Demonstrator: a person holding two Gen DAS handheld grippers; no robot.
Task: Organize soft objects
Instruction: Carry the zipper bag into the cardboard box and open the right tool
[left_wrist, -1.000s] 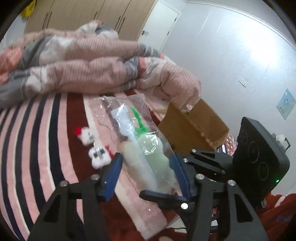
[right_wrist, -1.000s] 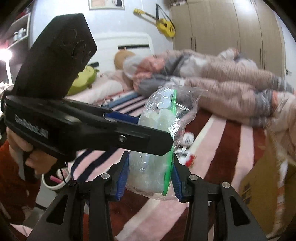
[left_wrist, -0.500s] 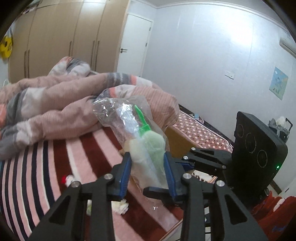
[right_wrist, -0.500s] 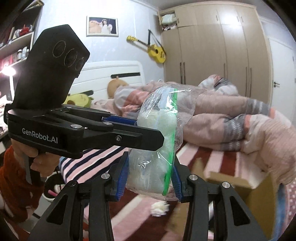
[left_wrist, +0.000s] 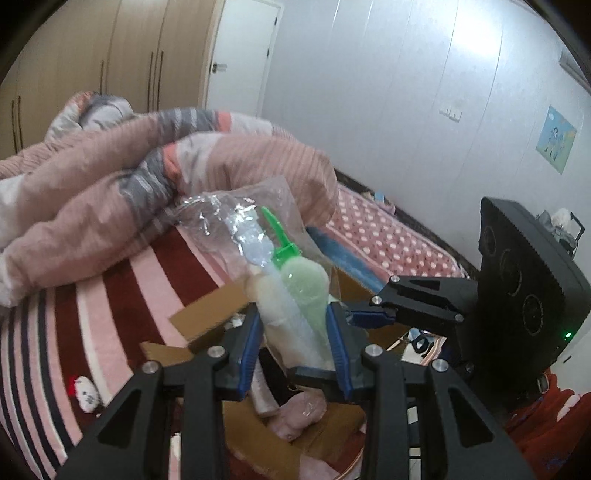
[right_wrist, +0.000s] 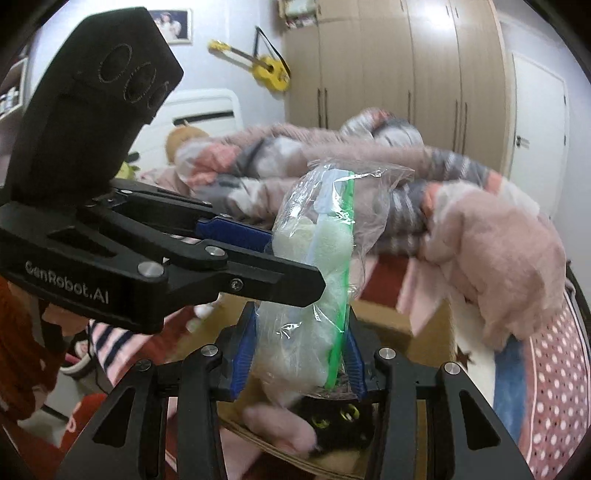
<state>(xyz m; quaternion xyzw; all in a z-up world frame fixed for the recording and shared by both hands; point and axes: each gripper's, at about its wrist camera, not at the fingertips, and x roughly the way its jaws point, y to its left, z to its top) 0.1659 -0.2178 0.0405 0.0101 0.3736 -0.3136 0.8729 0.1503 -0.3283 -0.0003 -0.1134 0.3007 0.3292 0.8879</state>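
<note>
A clear zip bag (left_wrist: 291, 288) with a green seal strip holds pale green and cream fluffy pieces. My left gripper (left_wrist: 295, 332) is shut on its lower part, blue pads pressing both sides. The right gripper (left_wrist: 369, 317) reaches in from the right. In the right wrist view my right gripper (right_wrist: 300, 354) is also shut on the bag (right_wrist: 314, 258), with the left gripper (right_wrist: 295, 280) reaching in from the left just above it. The bag hangs in the air over an open cardboard box (left_wrist: 207, 321) that has pink soft items (left_wrist: 299, 417) inside.
A small white plush with red trim (left_wrist: 86, 393) lies on the striped blanket (left_wrist: 122, 295) left of the box. A crumpled pink and grey duvet (left_wrist: 110, 177) fills the far bed. A polka-dot cover (left_wrist: 388, 240) lies beyond the box. A hand in a red sleeve (right_wrist: 22, 332) holds the left gripper.
Both grippers lifted the bag off the striped blanket and carried it sideways over the cardboard box. The left jaws, wide around the bag a second ago, have closed onto it.
</note>
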